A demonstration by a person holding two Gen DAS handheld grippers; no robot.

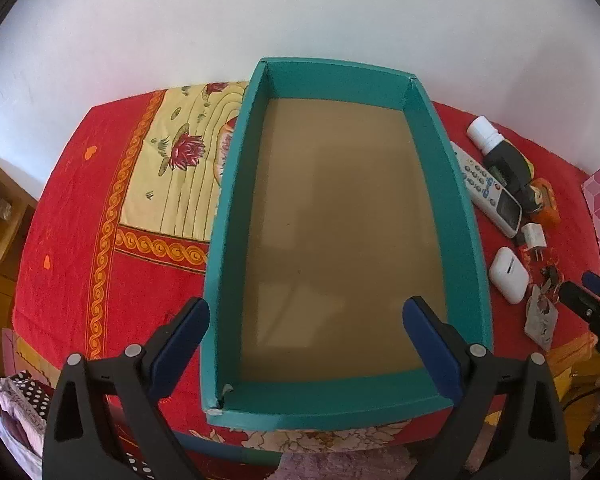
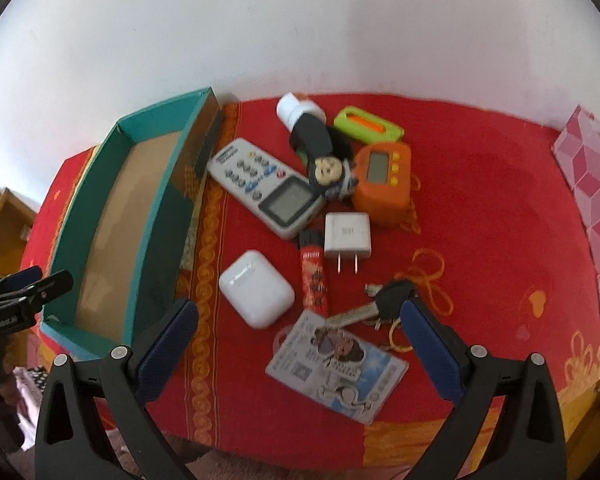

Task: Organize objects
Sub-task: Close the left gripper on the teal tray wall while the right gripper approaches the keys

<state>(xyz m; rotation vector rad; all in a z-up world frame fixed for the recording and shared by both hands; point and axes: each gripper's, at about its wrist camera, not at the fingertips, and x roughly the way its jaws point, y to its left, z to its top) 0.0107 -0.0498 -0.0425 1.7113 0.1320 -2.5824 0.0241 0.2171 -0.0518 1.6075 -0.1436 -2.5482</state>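
Teal box (image 1: 456,184) walls clear | left tongs (image 1: 306,320), right tongs (image 2: 300,324) spread, empty

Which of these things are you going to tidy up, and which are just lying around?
For tidying:
teal box, nothing in it
remote
white earbud case
charger plug
red tube
keys
card
orange timer
green case
doll
white bottle

Just lying around:
red cloth
pink box
wooden shelf
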